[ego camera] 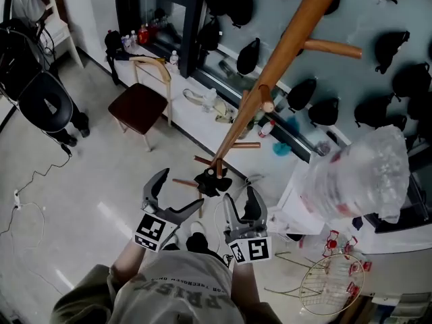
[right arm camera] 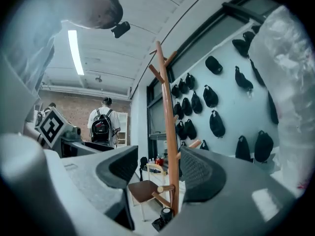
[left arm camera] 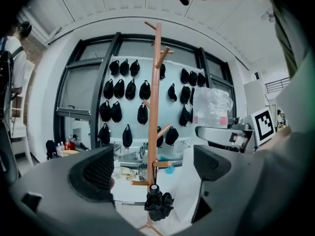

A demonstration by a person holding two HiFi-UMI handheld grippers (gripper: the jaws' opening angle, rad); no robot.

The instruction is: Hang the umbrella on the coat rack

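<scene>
The wooden coat rack (ego camera: 283, 52) slants across the head view, and its pole stands upright in the left gripper view (left arm camera: 155, 102) and the right gripper view (right arm camera: 170, 132). A folded black umbrella (ego camera: 212, 181) hangs low on the rack by a lower peg, also seen in the gripper views (left arm camera: 158, 203) (right arm camera: 164, 218). My left gripper (ego camera: 181, 190) (left arm camera: 155, 168) is open and empty, just left of the umbrella and apart from it. To the umbrella's right and a little nearer me, my right gripper (ego camera: 240, 196) (right arm camera: 157, 171) is open with nothing between its jaws.
A wooden chair with a dark red seat (ego camera: 138, 106) stands at the left. A black seat (ego camera: 44, 100) and a floor cable (ego camera: 27, 194) are further left. A clear plastic bag (ego camera: 361, 181) and a wire basket (ego camera: 331, 285) are at the right. Black caps (ego camera: 405, 79) hang on the wall. A person with a backpack (right arm camera: 102, 127) stands far off.
</scene>
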